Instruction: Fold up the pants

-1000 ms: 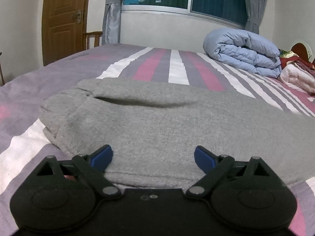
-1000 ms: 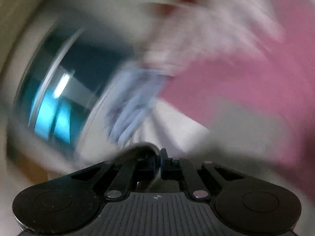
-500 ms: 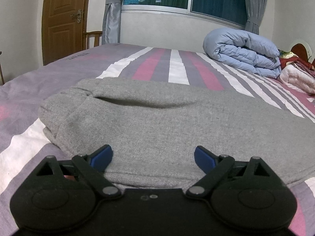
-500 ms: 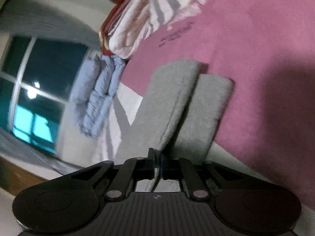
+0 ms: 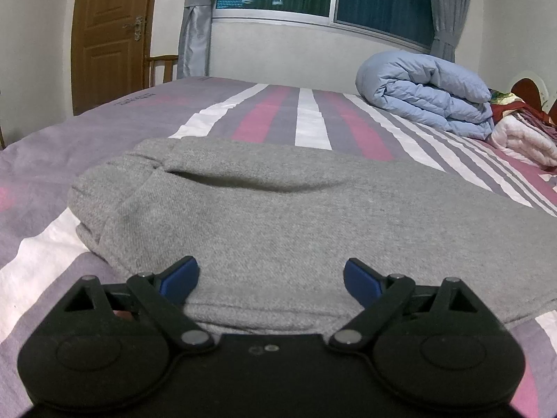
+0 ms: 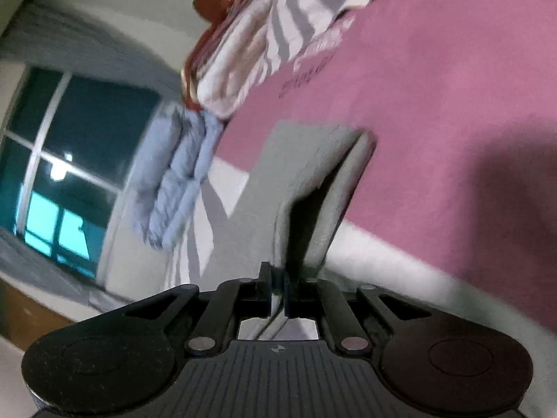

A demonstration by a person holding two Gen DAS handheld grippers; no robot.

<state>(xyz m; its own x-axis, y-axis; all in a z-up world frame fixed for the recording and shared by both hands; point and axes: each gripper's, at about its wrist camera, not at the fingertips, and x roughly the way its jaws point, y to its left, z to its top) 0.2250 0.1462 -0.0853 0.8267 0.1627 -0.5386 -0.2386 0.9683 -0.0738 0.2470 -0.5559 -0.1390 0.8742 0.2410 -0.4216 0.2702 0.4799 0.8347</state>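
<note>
Only illegible print on bedsheet (image 6: 306, 69)

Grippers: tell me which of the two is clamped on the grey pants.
The right gripper: its jaws are shut on a fold of the grey pants. The left gripper stands wide open over the pants, its blue pads apart, pinching nothing.

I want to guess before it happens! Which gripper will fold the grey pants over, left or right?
Probably the right gripper. It is shut on the grey pants, with one leg end lifted off the bed. The left gripper is open over the waist end, gripping nothing.
</note>
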